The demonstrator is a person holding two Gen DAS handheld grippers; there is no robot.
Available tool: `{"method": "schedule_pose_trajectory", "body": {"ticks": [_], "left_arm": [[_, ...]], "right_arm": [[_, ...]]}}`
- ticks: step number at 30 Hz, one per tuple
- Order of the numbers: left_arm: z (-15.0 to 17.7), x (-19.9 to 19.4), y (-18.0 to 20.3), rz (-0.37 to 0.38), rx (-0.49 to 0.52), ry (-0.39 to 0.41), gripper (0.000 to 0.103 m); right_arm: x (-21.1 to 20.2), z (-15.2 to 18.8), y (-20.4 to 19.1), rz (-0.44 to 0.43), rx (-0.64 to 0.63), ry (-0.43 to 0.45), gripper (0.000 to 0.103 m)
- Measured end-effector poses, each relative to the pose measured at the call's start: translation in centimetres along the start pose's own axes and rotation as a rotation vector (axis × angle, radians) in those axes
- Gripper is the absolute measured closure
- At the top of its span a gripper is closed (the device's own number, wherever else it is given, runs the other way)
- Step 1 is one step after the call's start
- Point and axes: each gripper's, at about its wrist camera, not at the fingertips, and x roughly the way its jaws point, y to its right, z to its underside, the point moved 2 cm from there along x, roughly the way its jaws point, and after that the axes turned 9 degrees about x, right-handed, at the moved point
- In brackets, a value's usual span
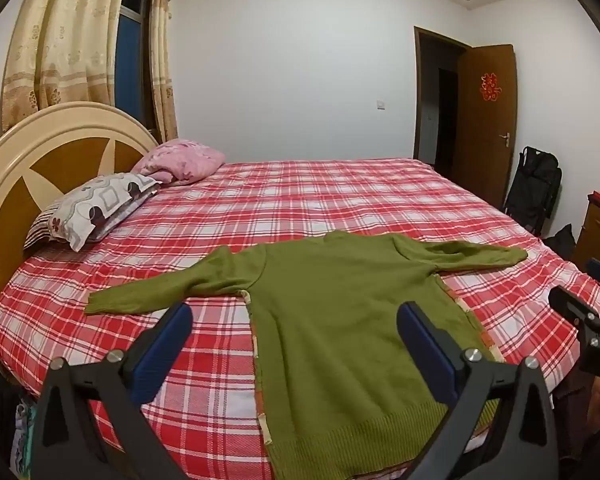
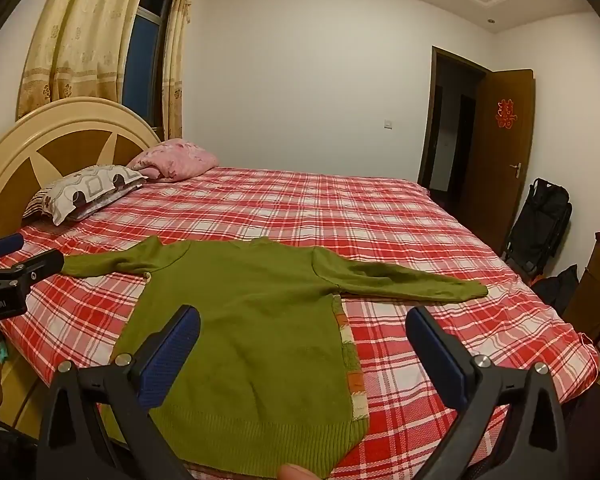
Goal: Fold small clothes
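Left wrist view: a green knitted sweater (image 1: 340, 320) is seen laid flat on the red plaid bed (image 1: 300, 208), its ribbed hem at the near edge and both sleeves spread out sideways. The left gripper (image 1: 294, 340) is held above the hem with its jaws released wide, nothing between them. A strip of a striped lining or second garment is shown along the side seams; which it is cannot be told. Two pillows (image 1: 112, 204) are stacked by the headboard, well apart from the sweater.

Right wrist view: the right gripper (image 2: 302, 344) is likewise held with jaws spread and empty, over the sweater's right hem corner. The right sleeve (image 2: 404, 280) is stretched toward the bed's edge. A first fold is judged best begun at the sleeves: each cuff pinched cleanly through one layer, drawn across the chest, and smoothed flat so that the striped edge is not dragged out of line.
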Motion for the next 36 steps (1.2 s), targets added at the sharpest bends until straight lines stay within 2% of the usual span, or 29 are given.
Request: {"method": "schedule_pose_trajectory", "body": {"ticks": [36], "left_arm": [[-0.04,0.38,-0.69,-0.005,-0.012,-0.011,0.000]], "right_arm": [[0.37,0.62,-0.62,-0.009,-0.001,-0.009,0.001]]}}
